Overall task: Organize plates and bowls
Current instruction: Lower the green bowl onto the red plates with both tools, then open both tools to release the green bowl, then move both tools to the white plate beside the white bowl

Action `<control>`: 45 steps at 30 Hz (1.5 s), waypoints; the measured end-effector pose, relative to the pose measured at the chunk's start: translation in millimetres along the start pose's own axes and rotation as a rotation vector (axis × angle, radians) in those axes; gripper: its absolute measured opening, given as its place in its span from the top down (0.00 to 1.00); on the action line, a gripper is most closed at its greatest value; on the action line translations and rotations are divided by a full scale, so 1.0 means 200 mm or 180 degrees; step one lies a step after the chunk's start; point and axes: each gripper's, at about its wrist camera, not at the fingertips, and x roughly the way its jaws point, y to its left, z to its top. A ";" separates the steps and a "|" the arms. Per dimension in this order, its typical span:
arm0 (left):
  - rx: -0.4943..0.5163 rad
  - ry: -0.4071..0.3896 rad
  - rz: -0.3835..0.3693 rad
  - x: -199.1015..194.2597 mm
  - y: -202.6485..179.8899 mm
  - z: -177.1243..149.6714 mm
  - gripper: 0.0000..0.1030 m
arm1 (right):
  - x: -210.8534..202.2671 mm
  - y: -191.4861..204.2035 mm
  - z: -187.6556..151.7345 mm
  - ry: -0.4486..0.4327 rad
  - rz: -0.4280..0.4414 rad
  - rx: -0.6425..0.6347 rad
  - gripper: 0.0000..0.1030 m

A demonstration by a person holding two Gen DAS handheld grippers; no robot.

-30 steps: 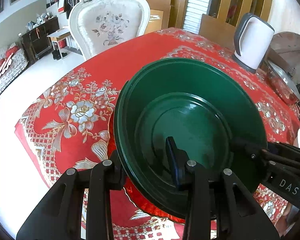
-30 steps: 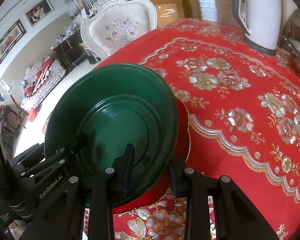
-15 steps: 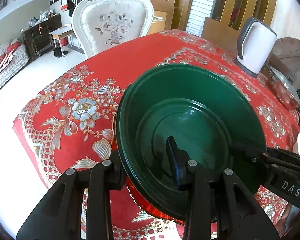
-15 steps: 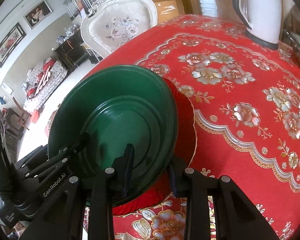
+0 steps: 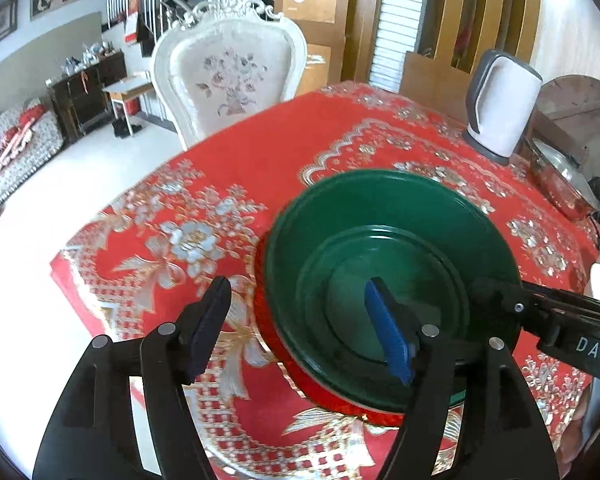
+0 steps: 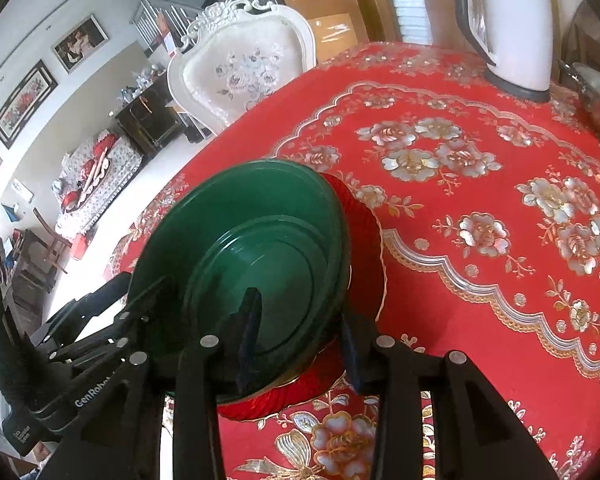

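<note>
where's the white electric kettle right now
The white electric kettle stands at the far right of the red floral tablecloth, well beyond the green plates, beside a metal pot.
</note>
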 end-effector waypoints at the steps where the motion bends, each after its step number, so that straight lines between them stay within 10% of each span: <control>1: 0.0005 -0.0032 0.0025 -0.02 0.01 0.00 0.32 | -0.01 0.00 0.00 -0.0011 0.0005 0.0003 0.63; 18: 0.0167 -0.0493 0.0063 -0.23 -0.10 0.08 0.32 | -0.17 -0.10 0.00 -0.0273 0.0027 0.0135 0.59; 45: 0.1172 -0.0387 -0.1031 -0.23 -1.21 0.03 0.32 | -0.80 -0.81 -0.25 -0.0741 -0.0682 0.0944 0.49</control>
